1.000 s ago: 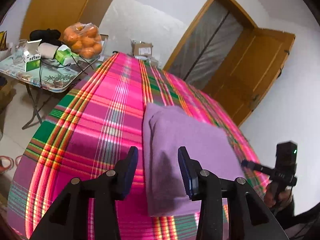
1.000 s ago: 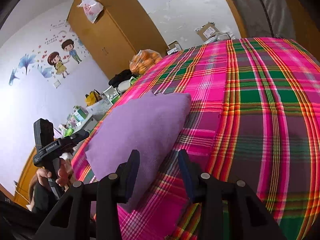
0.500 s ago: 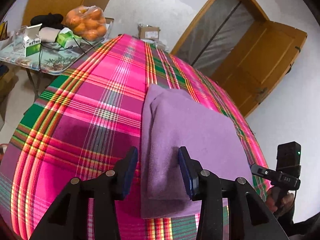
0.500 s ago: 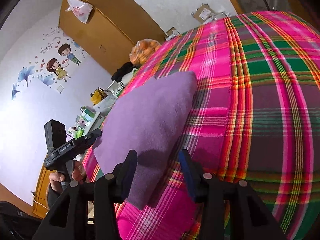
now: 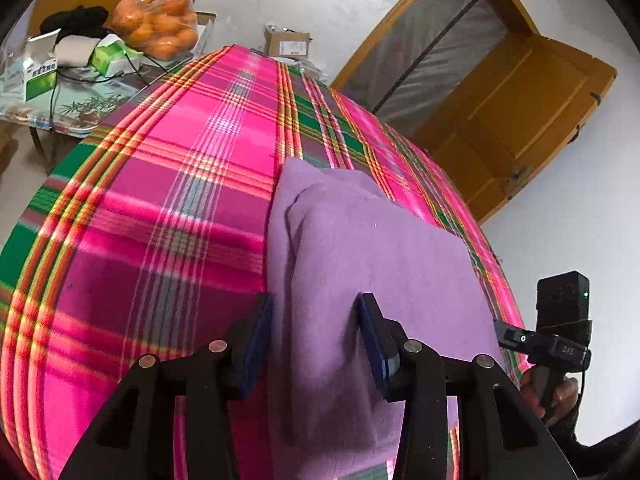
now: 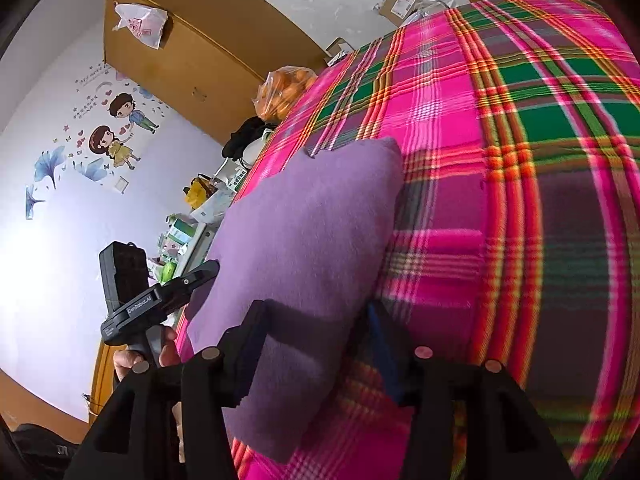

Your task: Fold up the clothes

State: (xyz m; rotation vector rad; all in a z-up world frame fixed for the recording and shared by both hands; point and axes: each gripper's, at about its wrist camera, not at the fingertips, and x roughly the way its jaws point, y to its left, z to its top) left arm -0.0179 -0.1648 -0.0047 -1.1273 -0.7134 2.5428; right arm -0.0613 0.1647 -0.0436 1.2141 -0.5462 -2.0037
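A folded purple cloth [image 5: 380,256] lies flat on the pink plaid bed cover [image 5: 160,200]. My left gripper [image 5: 316,336] hovers open over the cloth's near left corner, its left pad at the cloth's edge. In the right wrist view the same cloth [image 6: 304,232] runs under my right gripper [image 6: 316,344]. Its jaws are opening, with the near right corner between them and no pad pressing. Each gripper shows in the other's view: the right gripper [image 5: 500,328] at the cloth's right side, the left gripper [image 6: 208,270] at its left, held by a hand [image 6: 168,352].
A side table [image 5: 80,120] left of the bed carries a bag of oranges [image 5: 156,24], small boxes [image 5: 40,68] and cables. A cardboard box [image 5: 288,44] sits beyond the bed's far end. A wooden door [image 5: 512,112] stands open on the right; a wardrobe [image 6: 192,52] stands against the wall.
Both grippers have come forward and down toward the cloth's near edge, so the cloth looms larger. The right jaws have spread wider; the left jaws look much the same.
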